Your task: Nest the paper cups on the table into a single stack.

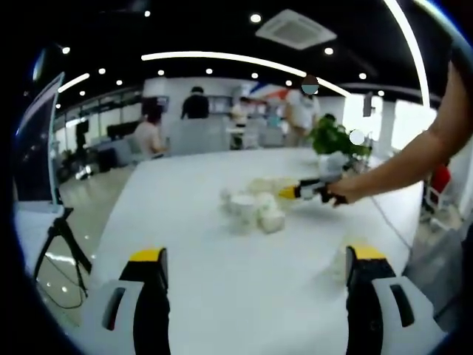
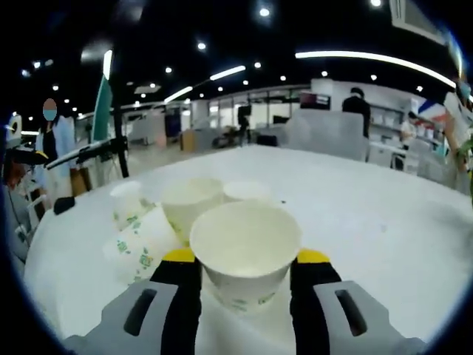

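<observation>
- Gripping a white paper cup (image 2: pixel 245 251) between its two jaws, the right gripper (image 2: pixel 246 268) hides the cup's base.
- Beyond its fingertips, more cups (image 2: pixel 191 205) cluster on the white table (image 2: pixel 369 214); one lies tipped over at their left.
- Spread wide apart with nothing between its jaws, the left gripper (image 1: pixel 255 265) faces the blurred cup pile (image 1: pixel 251 209) well ahead of it.
- A small pale object (image 1: pixel 339 260) beside its right fingertip is too blurred to identify.

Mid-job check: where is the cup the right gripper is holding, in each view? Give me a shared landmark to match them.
Left gripper view: the held cup cannot be told apart; the right gripper reaches into the cup cluster at centre.
Right gripper view: the held cup sits low at centre, jaws on either side.
Shared landmark: the white table bearing the cluster.
</observation>
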`<state>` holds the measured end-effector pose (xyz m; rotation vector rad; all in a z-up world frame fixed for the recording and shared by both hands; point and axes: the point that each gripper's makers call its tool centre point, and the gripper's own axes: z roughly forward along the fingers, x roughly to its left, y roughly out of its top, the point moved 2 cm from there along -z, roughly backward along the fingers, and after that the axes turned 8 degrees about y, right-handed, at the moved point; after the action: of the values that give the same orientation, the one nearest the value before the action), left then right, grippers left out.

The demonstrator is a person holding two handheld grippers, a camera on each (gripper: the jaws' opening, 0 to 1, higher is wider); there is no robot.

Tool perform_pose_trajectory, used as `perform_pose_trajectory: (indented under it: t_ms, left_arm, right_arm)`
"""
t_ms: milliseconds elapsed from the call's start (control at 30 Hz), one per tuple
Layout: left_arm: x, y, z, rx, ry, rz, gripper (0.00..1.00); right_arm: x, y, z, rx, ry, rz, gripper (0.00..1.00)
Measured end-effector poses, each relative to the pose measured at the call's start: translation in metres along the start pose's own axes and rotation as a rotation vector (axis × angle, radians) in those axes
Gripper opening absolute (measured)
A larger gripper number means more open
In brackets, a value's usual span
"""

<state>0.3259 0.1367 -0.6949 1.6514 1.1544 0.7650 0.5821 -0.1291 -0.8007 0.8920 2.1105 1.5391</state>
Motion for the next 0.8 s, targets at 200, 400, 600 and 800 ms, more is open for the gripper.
perform_pose_trajectory:
  t_ms: [200, 400, 600, 800]
  left_arm:
    - [0.001, 0.001, 0.000, -0.007, 0.002, -0.008, 0.98]
    - [0.000, 0.003, 0.002, -0.010, 0.000, -0.008, 0.98]
    - [-0.001, 0.002, 0.002, -0.006, -0.003, -0.001, 0.98]
    - [-0.003, 0.004, 0.000, -0.007, -0.012, 0.005, 0.98]
  right_arm:
    - [-0.003, 0.004, -0.005, -0.008, -0.007, 0.000, 0.42]
    - [-0.007, 0.008, -0.006, -0.017, -0.009, -0.001, 0.42]
    - [-0.011, 0.009, -0.006, -0.026, -0.011, -0.001, 0.41]
    - [-0.004, 0.020, -0.012, -0.034, -0.012, -0.006, 0.41]
